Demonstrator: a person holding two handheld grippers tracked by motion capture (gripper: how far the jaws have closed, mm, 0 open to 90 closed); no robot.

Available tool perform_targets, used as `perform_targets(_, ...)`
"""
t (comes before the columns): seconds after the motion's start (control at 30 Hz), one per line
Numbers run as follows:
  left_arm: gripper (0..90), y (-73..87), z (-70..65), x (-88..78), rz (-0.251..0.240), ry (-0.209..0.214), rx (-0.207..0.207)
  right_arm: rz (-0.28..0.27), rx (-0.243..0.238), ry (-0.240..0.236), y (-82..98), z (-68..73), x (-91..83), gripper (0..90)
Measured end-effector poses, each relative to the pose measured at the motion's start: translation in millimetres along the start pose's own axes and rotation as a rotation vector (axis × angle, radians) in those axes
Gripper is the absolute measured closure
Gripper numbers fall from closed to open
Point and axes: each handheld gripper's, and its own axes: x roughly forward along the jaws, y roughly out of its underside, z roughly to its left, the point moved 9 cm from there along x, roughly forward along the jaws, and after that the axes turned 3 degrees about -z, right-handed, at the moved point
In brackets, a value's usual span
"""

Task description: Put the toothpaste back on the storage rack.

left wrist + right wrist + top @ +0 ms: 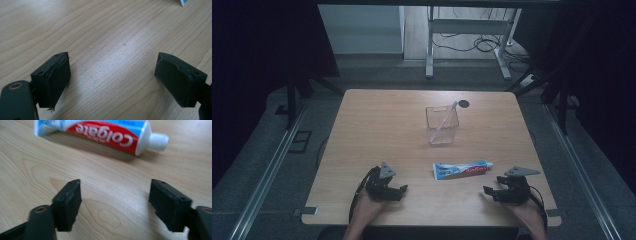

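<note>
The toothpaste (462, 170) lies on the table (377, 130) between both gaping, empty tongs, nearer the right tongs (493, 193) than the left tongs (398, 192).

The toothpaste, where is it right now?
In the high view the toothpaste lies flat on the table, near the front, between the two grippers and just in front of the clear cup.

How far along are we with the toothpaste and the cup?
Done, it seems: a pink toothbrush already stands in the clear cup. In hand: nothing; the left gripper and right gripper rest open on the table. Left: the toothpaste tube lies flat, untouched, probably bound for the cup.
</note>
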Motion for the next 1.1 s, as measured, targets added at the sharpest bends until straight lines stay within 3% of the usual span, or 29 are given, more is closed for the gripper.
perform_targets(0.23, 13.5, 0.0, 0.1, 0.0, 0.0, -0.001, 0.0, -0.064, -0.052, -0.016, -17.8, 3.0, -7.5, 47.7)
perform_targets(0.4, 13.5, 0.0, 0.1, 0.0, 0.0, -0.001, -0.001, -0.037, -0.111, -0.035, -25.1, 4.7, -4.5, 55.5)
perform_targets(0.5, 13.6, 0.0, 0.1, 0.0, 0.0, -0.001, -0.001, -0.026, -0.093, -0.039, -31.8, 3.8, -3.7, 58.0)
perform_targets(0.77, 13.6, 0.1, -0.2, 0.0, 0.0, -0.001, -0.004, -0.007, -0.104, -0.043, -54.5, -2.4, -1.5, 58.3)
perform_targets(1.1, 13.6, 0.1, -0.1, -0.1, 0.001, -0.001, -0.003, -0.004, -0.082, -0.012, -82.2, -12.0, 13.8, 64.9)
